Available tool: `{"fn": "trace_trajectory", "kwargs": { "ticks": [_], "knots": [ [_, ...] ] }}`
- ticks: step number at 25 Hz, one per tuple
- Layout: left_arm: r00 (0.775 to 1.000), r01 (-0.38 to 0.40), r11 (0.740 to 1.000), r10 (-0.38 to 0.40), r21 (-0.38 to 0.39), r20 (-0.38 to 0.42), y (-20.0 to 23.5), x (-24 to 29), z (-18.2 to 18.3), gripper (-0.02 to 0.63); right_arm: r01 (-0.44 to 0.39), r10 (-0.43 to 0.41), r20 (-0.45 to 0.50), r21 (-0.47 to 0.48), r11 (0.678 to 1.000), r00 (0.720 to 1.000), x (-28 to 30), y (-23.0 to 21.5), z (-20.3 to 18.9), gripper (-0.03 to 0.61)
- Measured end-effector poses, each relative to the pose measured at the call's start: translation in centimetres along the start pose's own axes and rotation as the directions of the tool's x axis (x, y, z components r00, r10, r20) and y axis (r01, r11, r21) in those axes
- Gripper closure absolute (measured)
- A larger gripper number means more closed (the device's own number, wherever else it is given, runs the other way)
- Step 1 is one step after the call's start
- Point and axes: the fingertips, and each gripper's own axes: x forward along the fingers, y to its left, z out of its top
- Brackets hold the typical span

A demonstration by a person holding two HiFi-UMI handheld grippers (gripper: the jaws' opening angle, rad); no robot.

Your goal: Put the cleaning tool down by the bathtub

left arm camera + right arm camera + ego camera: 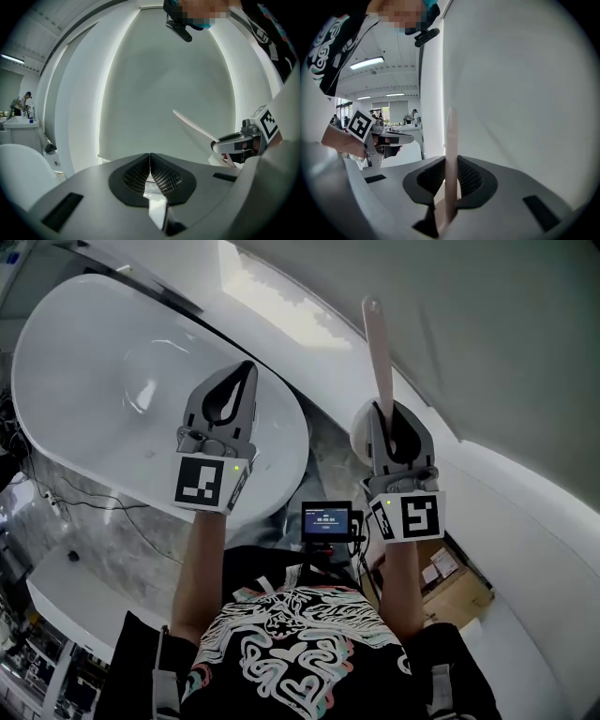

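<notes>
The white bathtub point(94, 362) lies at left, under the left hand-held gripper point(246, 373), whose jaws are pressed together on nothing. At right, the right hand-held gripper point(387, 418) pinches the pale cleaning tool point(377, 348) near one end, in mid-air. The long handle could swivel or slip free during lowering and knock the tub's rim.

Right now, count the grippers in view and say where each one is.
2. The left gripper shows against the bathtub, shut and empty; the right gripper, right of it, grips the cleaning tool.
</notes>
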Motion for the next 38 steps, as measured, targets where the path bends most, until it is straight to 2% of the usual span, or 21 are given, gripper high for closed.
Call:
{"fn": "trace_trajectory", "kwargs": {
  "ticks": [3, 7, 10, 13, 21, 27, 38],
  "knots": [
    [1.0, 0.0, 1.0, 0.0, -0.014, -0.015, 0.2, 0.7, -1.6, 0.597, -0.015, 0.014, -0.032, -0.007, 1.0, 0.999, 0.8, 0.1, -1.8, 0.497],
    [1.0, -0.013, 0.998, 0.014, -0.058, 0.019, 0.5, 1.5, -2.4, 0.596, -0.018, 0.018, -0.053, -0.002, 1.0, 0.998, 1.8, -0.1, -3.5, 0.497],
    [1.0, -0.008, 0.998, 0.007, -0.056, -0.01, 0.8, 1.8, -4.1, 0.596, -0.033, 0.033, -0.068, 0.0, 0.999, 0.997, 3.0, 0.0, -4.8, 0.497],
    [1.0, -0.022, 0.996, 0.02, -0.089, -0.013, 1.3, 2.1, -5.6, 0.597, -0.056, 0.054, -0.097, -0.013, 0.998, 0.994, 4.2, 0.4, -6.4, 0.497],
    [0.99, -0.035, 0.995, 0.022, -0.093, -0.142, 1.8, 2.6, -12.6, 0.597, -0.083, 0.081, -0.133, -0.009, 0.996, 0.988, 6.3, 0.0, -11.2, 0.497],
    [0.995, -0.041, 0.991, 0.03, -0.126, -0.092, 1.6, 4.2, -13.5, 0.596, -0.08, 0.076, -0.153, -0.019, 0.997, 0.985, 7.6, -1.2, -14.0, 0.497],
    [0.99, -0.044, 0.988, 0.023, -0.148, -0.137, 1.5, 4.3, -18.2, 0.597, -0.097, 0.092, -0.188, -0.016, 0.995, 0.978, 8.9, -1.0, -17.7, 0.497]
  ]
}}
